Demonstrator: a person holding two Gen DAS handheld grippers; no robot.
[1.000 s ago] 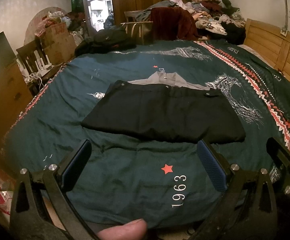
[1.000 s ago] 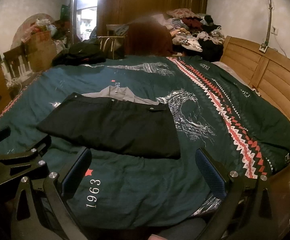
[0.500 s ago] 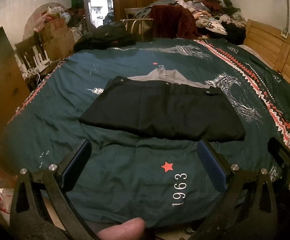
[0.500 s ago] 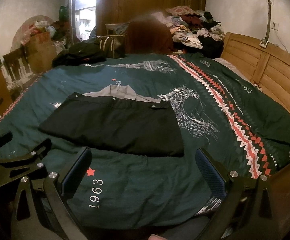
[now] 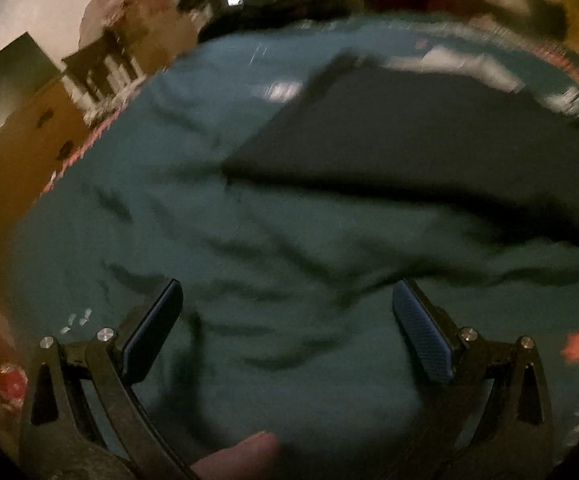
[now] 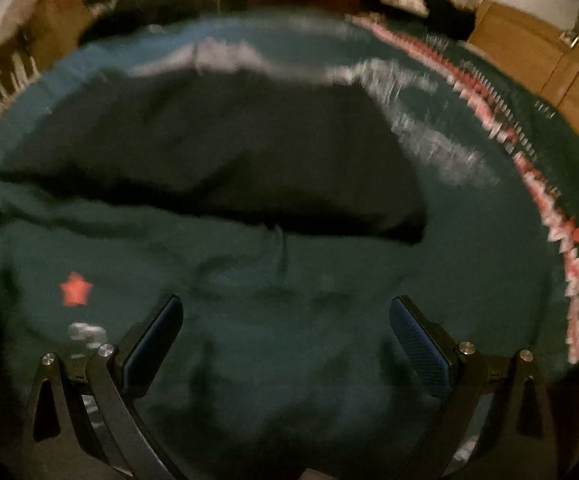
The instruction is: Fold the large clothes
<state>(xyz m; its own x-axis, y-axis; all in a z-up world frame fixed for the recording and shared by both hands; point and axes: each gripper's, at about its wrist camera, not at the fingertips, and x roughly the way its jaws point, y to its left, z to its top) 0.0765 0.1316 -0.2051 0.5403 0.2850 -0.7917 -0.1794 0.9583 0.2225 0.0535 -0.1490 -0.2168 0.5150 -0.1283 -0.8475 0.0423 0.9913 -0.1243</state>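
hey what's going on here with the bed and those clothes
A person holds two tongs over a green bedspread. A black garment lies flat on it, with a grey one peeking out behind. Left tongs and right tongs are both open, holding nothing, short of the garment. Both views are blurred.

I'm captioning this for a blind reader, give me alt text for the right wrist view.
Motion-blurred view: the open right tool hovers empty over a dark green bedspread, a folded black garment lying just ahead. A red star is printed at left.
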